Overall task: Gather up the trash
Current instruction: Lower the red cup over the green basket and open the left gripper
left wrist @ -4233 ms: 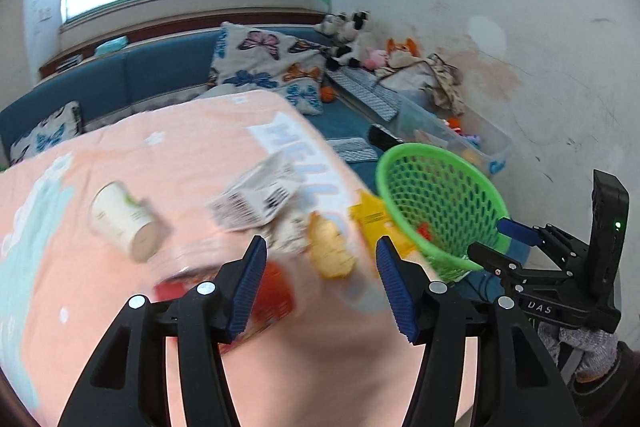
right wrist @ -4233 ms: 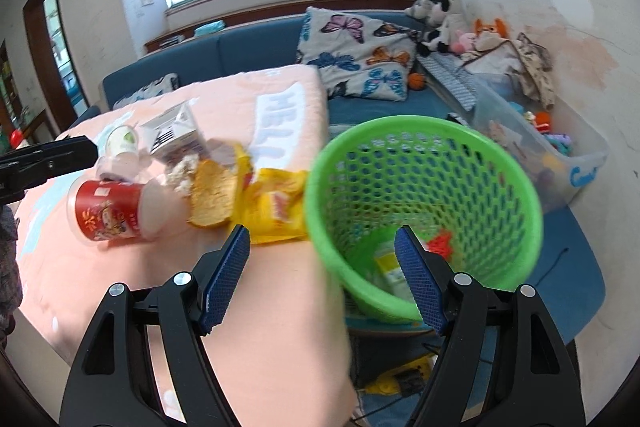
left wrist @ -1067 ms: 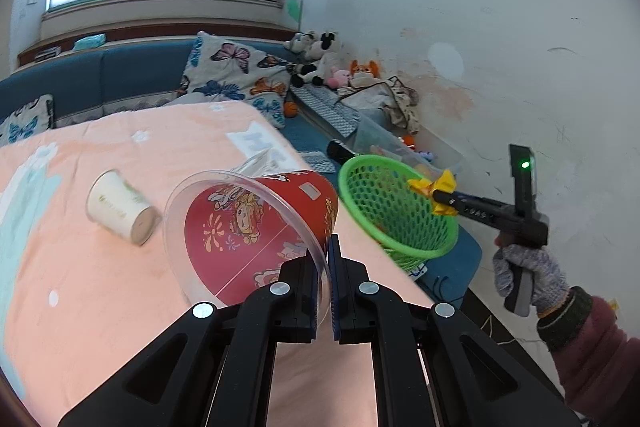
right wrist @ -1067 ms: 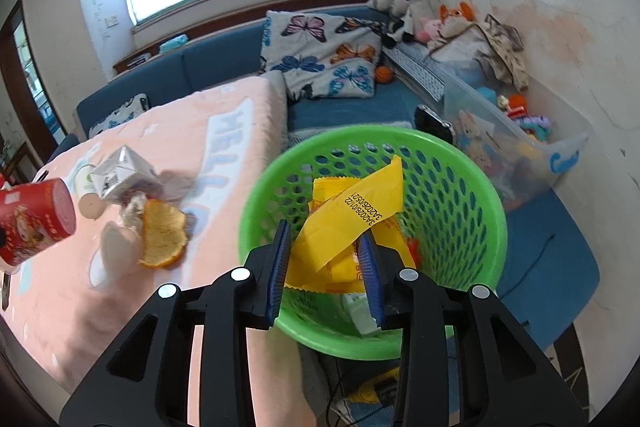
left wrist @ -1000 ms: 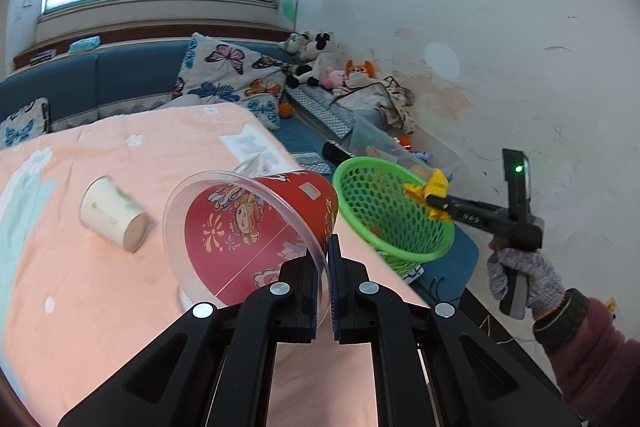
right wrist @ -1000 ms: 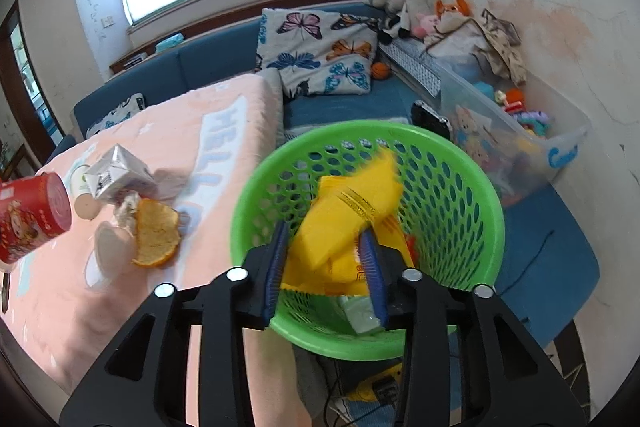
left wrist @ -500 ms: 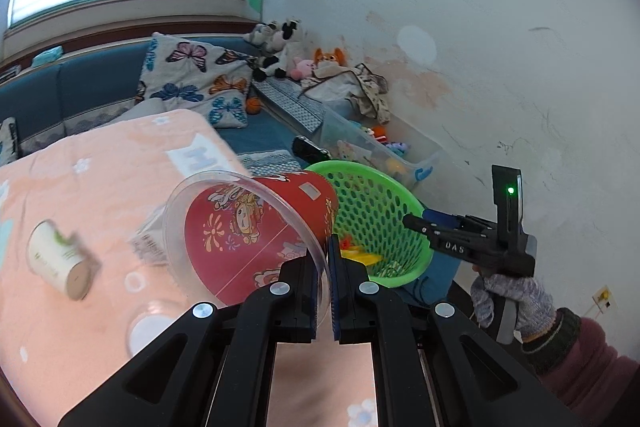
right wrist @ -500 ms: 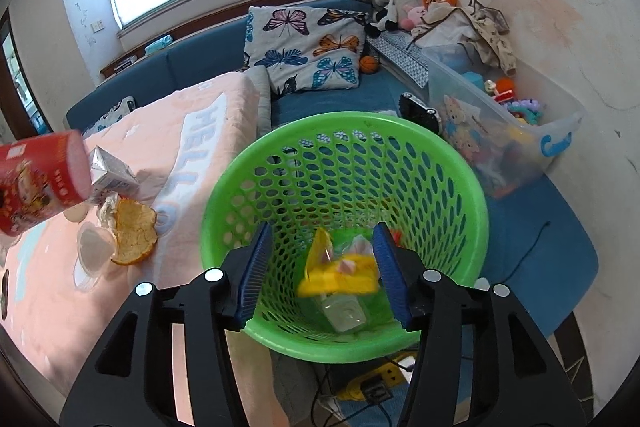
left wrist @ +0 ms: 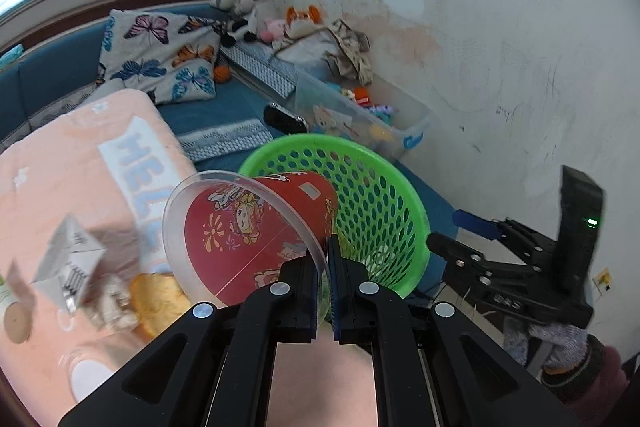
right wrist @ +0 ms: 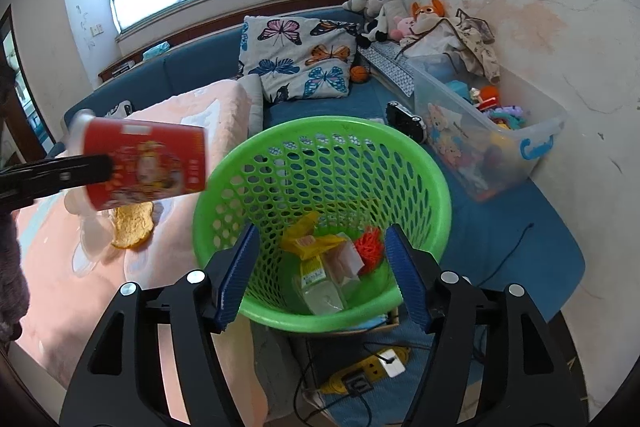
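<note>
My left gripper point(left wrist: 325, 281) is shut on the clear rim of a red noodle cup point(left wrist: 256, 227) and holds it on its side, just left of the green mesh basket point(left wrist: 376, 211). In the right wrist view the red cup point(right wrist: 144, 165) hangs at the basket's point(right wrist: 420, 183) left rim. My right gripper point(right wrist: 320, 275) is open and empty above the basket's near rim. A yellow wrapper point(right wrist: 308, 239) and other trash lie in the basket's bottom. An orange peel point(right wrist: 134, 223), a white carton point(left wrist: 70, 263) and a paper cup point(left wrist: 14, 315) lie on the pink table.
The pink cloth-covered table point(left wrist: 80, 163) is left of the basket. A clear toy bin point(right wrist: 488, 147) stands behind the basket on the blue sofa point(right wrist: 192, 75). A yellow power strip point(right wrist: 368, 371) and cables lie on the floor below.
My right gripper opened and dropped the yellow wrapper into the basket. My left gripper carried the red cup from over the table to the basket's left rim.
</note>
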The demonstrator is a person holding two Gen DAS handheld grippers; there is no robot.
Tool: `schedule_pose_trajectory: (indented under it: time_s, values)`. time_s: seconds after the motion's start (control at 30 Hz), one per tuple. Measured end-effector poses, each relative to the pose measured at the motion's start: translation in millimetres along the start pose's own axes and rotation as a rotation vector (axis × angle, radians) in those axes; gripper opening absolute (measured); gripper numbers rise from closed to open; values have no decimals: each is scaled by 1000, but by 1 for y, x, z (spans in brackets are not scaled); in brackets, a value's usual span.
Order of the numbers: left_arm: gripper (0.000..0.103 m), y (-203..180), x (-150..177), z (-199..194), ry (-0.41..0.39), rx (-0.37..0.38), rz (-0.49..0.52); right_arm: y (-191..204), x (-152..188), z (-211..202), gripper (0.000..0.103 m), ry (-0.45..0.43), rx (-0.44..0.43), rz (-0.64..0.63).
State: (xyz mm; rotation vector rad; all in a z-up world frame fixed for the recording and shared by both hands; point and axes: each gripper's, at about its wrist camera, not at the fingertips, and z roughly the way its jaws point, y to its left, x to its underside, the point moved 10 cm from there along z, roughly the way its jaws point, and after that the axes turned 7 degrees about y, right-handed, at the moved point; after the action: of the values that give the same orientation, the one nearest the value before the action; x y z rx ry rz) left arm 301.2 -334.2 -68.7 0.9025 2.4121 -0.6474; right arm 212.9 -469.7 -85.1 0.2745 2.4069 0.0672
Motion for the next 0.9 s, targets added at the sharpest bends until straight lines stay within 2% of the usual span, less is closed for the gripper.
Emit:
schedule_pose_trajectory:
  time_s: [0.23,0.47,0.57,0.7,0.9]
  values:
    - [5,-3,-3,42,69,-13,3,-12,9,2,66,12,5,28]
    - [6,-3,5,65,122,-20,-11,-18,14,3,66,20,4,40]
    - [7,-3,5,65,121,-19,-12,-18,15,2,66,20,3,42]
    - [14,-5,4,60,104,-10,-10,-16,15,0,66,18,-1,43]
    - [16,-5,12,35,68,-5,-10,-8,14,-7,66,6,-11,28]
